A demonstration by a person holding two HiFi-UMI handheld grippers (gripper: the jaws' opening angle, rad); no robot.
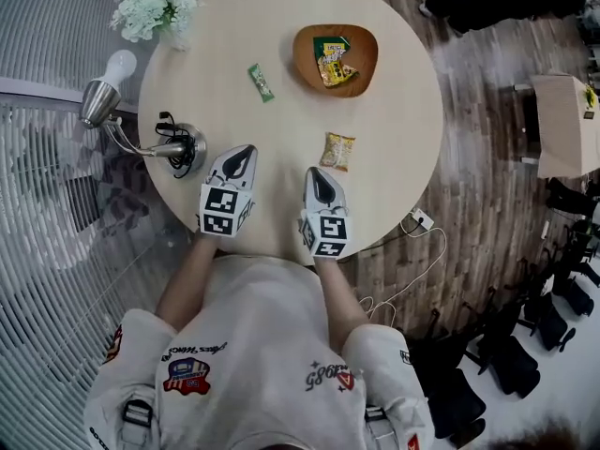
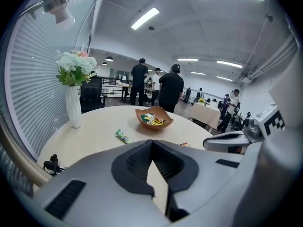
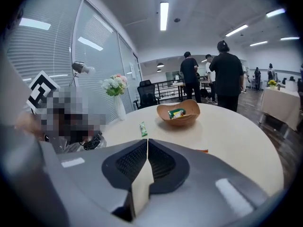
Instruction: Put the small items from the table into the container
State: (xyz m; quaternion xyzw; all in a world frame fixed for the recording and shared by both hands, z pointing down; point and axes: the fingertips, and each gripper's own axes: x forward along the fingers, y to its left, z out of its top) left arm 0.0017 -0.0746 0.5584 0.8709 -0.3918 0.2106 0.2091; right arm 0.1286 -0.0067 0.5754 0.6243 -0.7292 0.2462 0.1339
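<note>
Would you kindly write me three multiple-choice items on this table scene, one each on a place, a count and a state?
1. What lies just ahead of the right gripper? A vase; B yellow packet; C lamp.
2. How many packets lie on the table outside the bowl? A one; B two; C four.
3. The right gripper's jaws are: A shut, empty; B shut on a packet; C wide open.
Key: 1 B, it lies by the tips; 2 B, the yellow one and a green packet; 3 A, its own view shows the jaws together, nothing between.
</note>
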